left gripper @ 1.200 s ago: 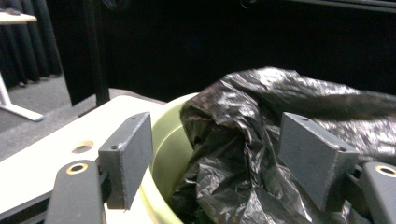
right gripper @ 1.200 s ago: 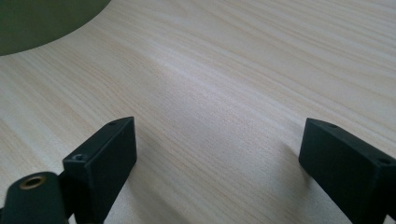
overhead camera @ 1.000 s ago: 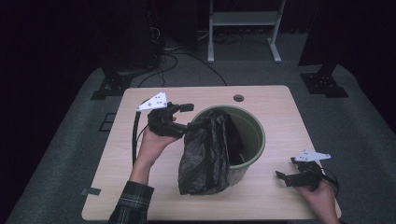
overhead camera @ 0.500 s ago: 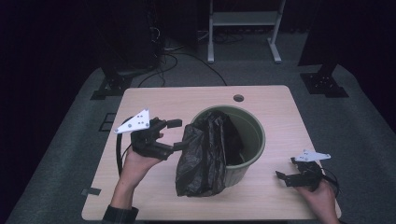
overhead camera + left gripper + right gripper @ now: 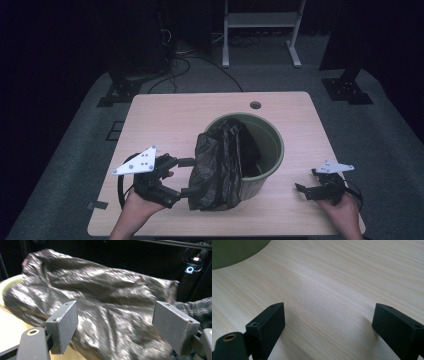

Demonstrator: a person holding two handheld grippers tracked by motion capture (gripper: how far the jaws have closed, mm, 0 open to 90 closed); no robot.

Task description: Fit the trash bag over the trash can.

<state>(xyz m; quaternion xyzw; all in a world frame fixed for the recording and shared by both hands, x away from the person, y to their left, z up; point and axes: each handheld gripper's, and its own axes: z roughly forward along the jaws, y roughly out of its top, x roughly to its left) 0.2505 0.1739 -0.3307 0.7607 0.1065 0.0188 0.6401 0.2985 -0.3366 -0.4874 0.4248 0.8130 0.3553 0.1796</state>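
Note:
A green round bin stands in the middle of the wooden table. A crumpled black plastic bag hangs out over its left rim and down to the tabletop. My left gripper is at the front left, open, with its fingertips at the bag's lower left edge. In the left gripper view the bag lies just ahead of the wide jaws of that gripper, with the bin's rim at the left. My right gripper rests open on the table at the front right, nothing between its jaws.
A small cable hole sits near the table's far edge. Behind the table on the carpet are a white stand, cables and dark stand feet. Bare wood lies between the right gripper and the bin.
My left gripper has moved from beside the bin's far left rim toward the table's front left, down along the hanging bag. The right gripper has stayed put.

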